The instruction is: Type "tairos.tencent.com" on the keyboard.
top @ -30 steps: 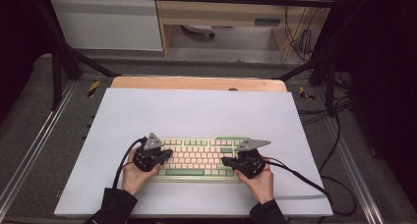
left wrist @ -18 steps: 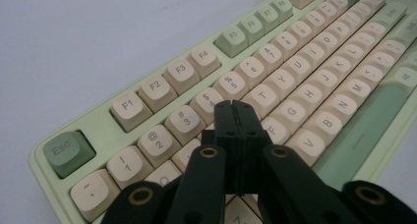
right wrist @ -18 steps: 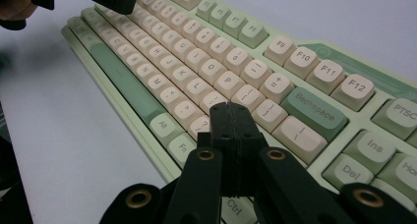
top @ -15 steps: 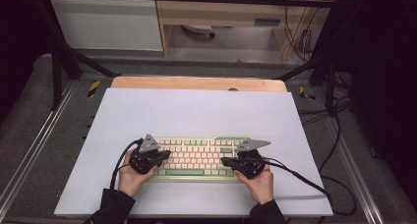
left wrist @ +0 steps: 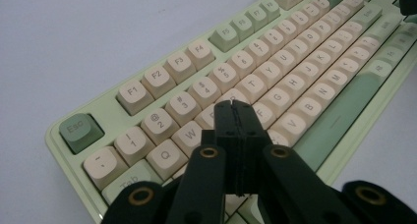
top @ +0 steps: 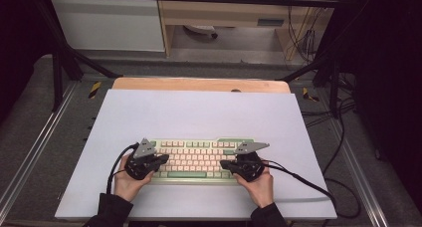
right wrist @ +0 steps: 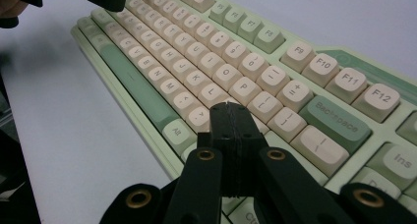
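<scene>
Where shelving looms, pale mat (top: 199, 112) under keyboard (top: 196, 160)

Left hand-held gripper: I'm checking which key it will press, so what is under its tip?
The shut left hand-held gripper is over the keyboard, among the cream keys below 4 and 5. The key right beneath is covered.

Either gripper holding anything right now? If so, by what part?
Nothing held. Left gripper and right gripper both have jaws shut together with nothing between them, tips poised over the keyboard keys.
</scene>
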### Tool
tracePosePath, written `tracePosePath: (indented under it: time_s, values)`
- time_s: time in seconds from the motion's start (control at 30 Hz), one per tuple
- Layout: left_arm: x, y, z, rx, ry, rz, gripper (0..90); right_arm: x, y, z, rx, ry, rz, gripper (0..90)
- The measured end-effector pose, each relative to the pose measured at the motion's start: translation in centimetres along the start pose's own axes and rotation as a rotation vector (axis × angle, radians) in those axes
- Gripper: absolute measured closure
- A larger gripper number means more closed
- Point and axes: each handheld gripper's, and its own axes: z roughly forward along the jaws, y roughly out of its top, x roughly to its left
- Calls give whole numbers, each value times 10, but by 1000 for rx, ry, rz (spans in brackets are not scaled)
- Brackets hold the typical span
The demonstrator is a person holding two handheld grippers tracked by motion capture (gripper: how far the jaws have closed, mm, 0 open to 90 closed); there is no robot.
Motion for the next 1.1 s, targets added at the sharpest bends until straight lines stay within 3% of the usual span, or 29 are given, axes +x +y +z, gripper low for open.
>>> tracePosePath:
  time_s: [0.77, 1.1]
  values:
    - [4, -12, -11, -9, 3, -18, 900, 30, 21, 35, 17, 60, -52, 900]
    - [5, -12, -11, -8, 4, -23, 900, 36, 26, 56, 29, 77, -45, 900]
